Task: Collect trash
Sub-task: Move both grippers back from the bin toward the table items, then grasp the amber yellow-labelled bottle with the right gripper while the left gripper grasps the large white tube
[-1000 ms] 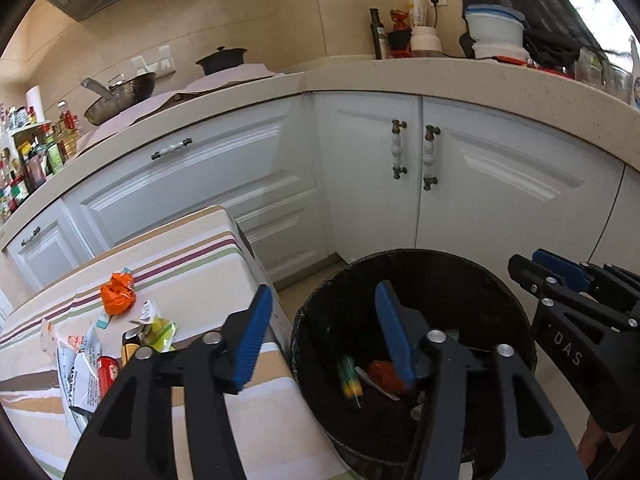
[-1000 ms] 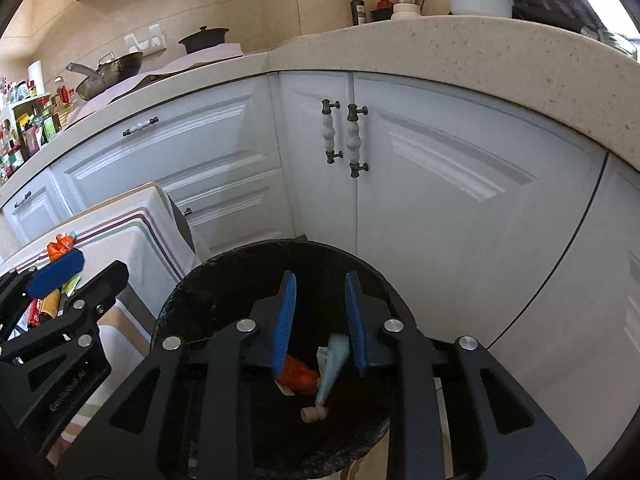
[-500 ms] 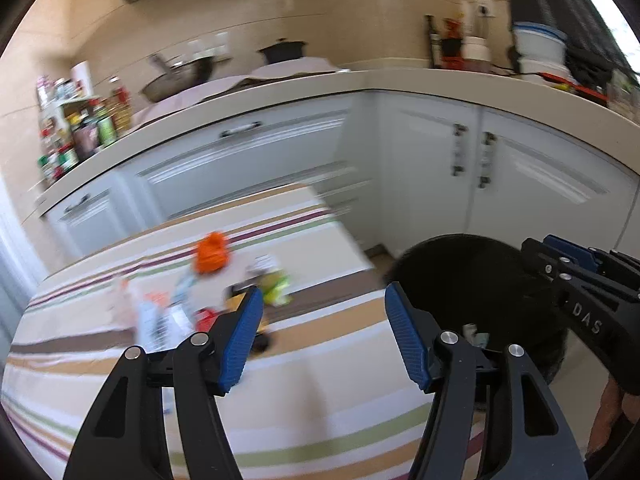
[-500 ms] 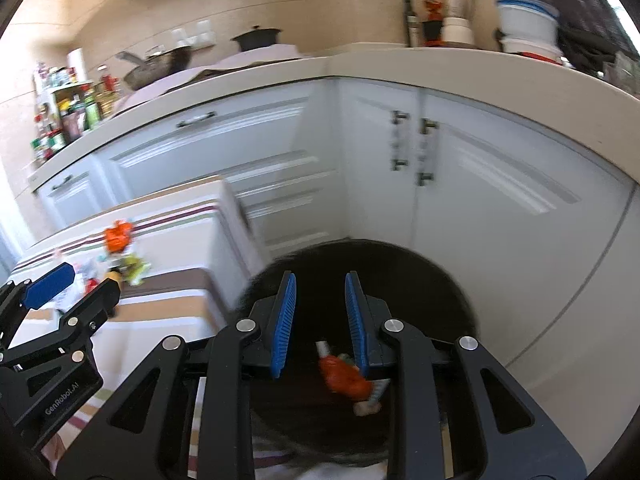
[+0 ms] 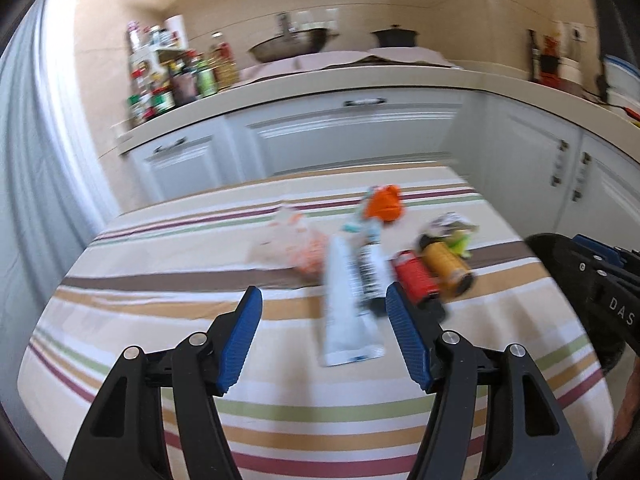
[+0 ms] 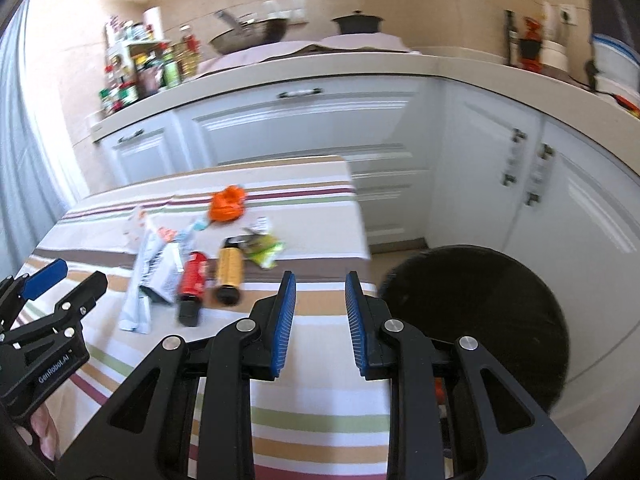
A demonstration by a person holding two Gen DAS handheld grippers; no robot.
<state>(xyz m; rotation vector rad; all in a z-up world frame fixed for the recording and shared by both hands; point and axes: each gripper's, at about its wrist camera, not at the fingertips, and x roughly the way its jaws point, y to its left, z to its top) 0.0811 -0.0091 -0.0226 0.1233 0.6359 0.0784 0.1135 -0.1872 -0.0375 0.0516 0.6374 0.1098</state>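
Trash lies in a cluster on the striped table (image 5: 160, 304): a white wrapper (image 5: 348, 300), a red tube (image 5: 414, 276), a yellow tube (image 5: 446, 266), an orange crumpled piece (image 5: 385, 202), a green wrapper (image 5: 460, 240) and a clear bag (image 5: 296, 240). My left gripper (image 5: 322, 304) is open and empty, just in front of the white wrapper. My right gripper (image 6: 320, 284) is open and empty, over the table's right edge, beside the black trash bin (image 6: 488, 312). The cluster also shows in the right wrist view, with the red tube (image 6: 194, 274) and yellow tube (image 6: 230, 270).
White kitchen cabinets (image 5: 352, 136) and a counter with bottles (image 5: 176, 76), a wok (image 5: 292, 46) and a pot (image 5: 394, 36) run behind the table. The bin stands on the floor right of the table, near the corner cabinets (image 6: 532, 184).
Both grippers have swung left from above the bin to over the table. The left gripper now faces the trash cluster. The right jaws have opened wider.
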